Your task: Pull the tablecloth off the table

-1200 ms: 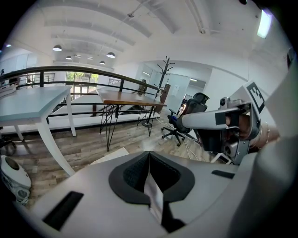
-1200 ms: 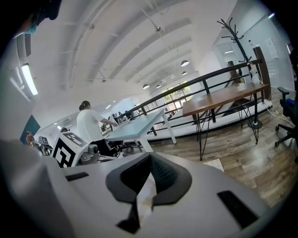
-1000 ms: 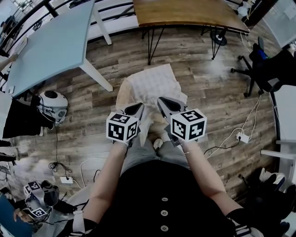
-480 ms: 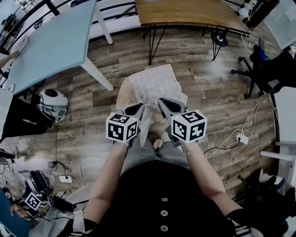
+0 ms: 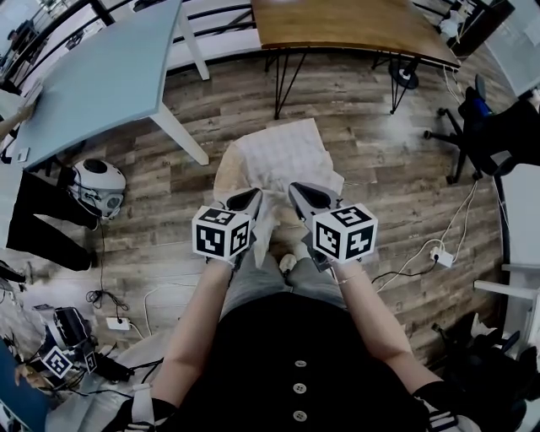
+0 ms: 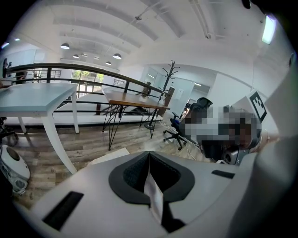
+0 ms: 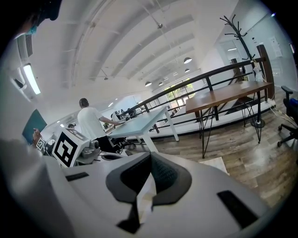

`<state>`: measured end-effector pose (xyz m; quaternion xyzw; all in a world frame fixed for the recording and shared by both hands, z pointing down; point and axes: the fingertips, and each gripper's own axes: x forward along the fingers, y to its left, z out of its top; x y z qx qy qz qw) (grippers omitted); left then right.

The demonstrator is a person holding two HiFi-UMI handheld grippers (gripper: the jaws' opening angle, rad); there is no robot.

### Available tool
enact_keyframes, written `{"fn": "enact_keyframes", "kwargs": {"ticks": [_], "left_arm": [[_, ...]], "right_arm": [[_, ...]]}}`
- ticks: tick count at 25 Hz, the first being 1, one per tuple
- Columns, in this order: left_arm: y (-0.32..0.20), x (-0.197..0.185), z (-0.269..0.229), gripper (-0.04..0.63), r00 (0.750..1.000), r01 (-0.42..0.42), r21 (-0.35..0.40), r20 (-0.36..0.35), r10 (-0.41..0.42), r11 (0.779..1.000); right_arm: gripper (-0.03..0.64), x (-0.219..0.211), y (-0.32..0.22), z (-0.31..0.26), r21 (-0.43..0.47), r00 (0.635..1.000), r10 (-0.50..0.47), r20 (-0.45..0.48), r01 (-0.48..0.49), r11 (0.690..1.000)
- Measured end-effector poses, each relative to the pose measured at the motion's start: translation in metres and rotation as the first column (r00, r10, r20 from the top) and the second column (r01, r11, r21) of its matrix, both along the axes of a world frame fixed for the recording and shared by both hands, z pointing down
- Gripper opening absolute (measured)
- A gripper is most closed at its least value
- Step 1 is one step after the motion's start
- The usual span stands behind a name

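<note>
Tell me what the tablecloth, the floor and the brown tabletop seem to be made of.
The tablecloth: soft woven fabric, pale, faintly checked, matte; it creases and drapes. The floor: wood or wood-look planks, grey-brown; seams and grain show. The brown tabletop: wood or veneer, smooth, with warm grain streaks; which, the pictures leave open.

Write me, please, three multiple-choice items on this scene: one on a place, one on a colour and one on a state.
1. Where is the wooden table in the head view?
A. at the top, beyond the cloth
B. at the bottom left
C. at the right edge

2. What colour is the cloth?
A. red
B. black
C. white

3. How do the left gripper jaws stand?
A. apart and empty
B. shut on the cloth
C. shut on a cable

Answers: 1 A, it lies along the top edge behind the cloth; 2 C, it looks white in every view; 3 B, its own view shows cloth pinched between closed jaws.
</note>
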<state>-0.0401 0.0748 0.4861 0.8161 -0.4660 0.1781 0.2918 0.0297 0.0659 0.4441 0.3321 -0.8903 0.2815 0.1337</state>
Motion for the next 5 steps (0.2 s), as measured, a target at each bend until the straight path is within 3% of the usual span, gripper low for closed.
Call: {"fn": "enact_keyframes", "kwargs": {"ticks": [5], "left_arm": [[-0.0009,0.0006,-0.0015,0.017,1.0,0.001,0.001,-0.001,-0.001,1.0]], "right_arm": [[0.026,-0.0002,-0.0009,-0.0008,0.006,1.0,-0.007,-0.007,0.007,1.0]]}}
